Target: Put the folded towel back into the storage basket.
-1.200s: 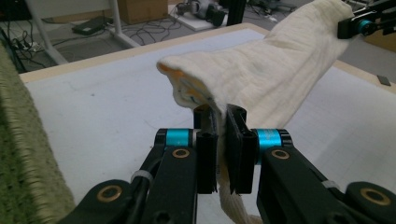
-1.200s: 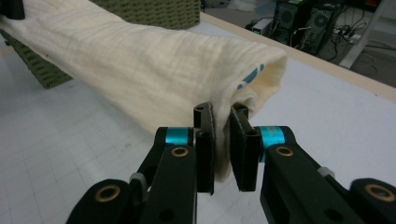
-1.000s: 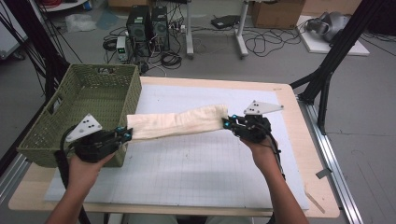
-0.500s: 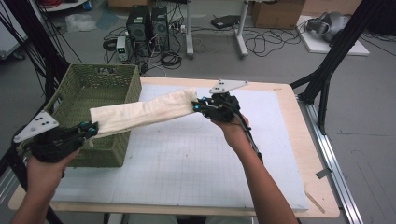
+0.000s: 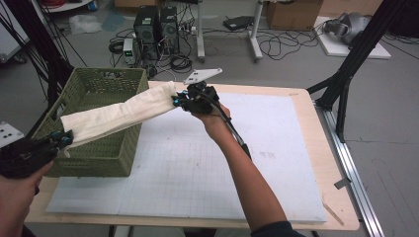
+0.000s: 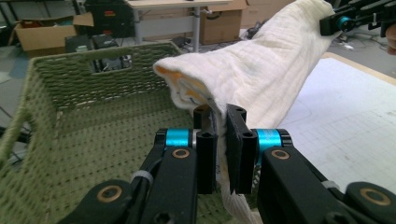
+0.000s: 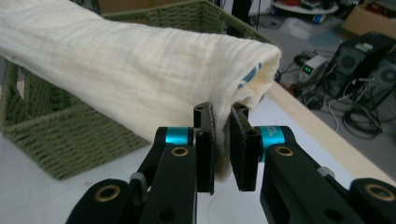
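A folded cream cloth point(image 5: 118, 112) hangs stretched in the air between both grippers, slanting over the green woven basket point(image 5: 106, 148). My left gripper point(image 5: 63, 138) is shut on the cloth's near end, low at the basket's front left corner. My right gripper point(image 5: 179, 101) is shut on the far end, raised above the basket's right rim. In the left gripper view the cloth point(image 6: 261, 74) runs from the jaws point(image 6: 222, 149) up to the other gripper point(image 6: 341, 22), with the basket's inside point(image 6: 93, 121) below. In the right gripper view the cloth point(image 7: 130, 60) is pinched at its folded corner point(image 7: 222, 144).
A white gridded mat point(image 5: 207, 163) covers the wooden table point(image 5: 341, 197) right of the basket. Behind the table, computer towers point(image 5: 155, 27), cables and cardboard boxes lie on the floor. A black frame leg point(image 5: 346, 74) stands at the table's right.
Both grippers carried the stretched cloth leftward and up from the mat to over the basket. The left hand dropped toward the basket's front left corner.
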A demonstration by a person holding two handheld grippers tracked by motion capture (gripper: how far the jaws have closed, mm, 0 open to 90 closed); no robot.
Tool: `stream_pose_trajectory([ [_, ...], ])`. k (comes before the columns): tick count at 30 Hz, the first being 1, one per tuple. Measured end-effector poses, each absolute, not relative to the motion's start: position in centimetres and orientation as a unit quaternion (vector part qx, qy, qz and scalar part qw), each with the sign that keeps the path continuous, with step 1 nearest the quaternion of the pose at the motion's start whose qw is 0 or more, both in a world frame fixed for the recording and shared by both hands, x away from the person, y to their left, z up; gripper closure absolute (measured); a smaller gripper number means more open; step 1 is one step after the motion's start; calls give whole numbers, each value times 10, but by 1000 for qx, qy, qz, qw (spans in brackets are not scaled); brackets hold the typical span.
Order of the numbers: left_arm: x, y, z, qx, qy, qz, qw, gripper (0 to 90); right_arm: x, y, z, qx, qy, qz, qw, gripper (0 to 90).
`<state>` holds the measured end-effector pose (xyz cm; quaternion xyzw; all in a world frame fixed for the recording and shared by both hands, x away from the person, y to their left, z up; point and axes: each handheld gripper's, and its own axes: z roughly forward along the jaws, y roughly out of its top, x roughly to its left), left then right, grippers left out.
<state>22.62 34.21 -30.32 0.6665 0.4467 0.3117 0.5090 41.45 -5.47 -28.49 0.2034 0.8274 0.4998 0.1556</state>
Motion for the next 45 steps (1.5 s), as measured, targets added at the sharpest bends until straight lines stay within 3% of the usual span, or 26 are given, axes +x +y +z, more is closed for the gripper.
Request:
stream_pose_trajectory([
  [30,208,396,-311,623,498,379,469,830,478,86,-271,165,842,489,160,821],
  [45,233,397,-322,624,518,385,441,827,504,118,-290,206,838,478,166,821],
])
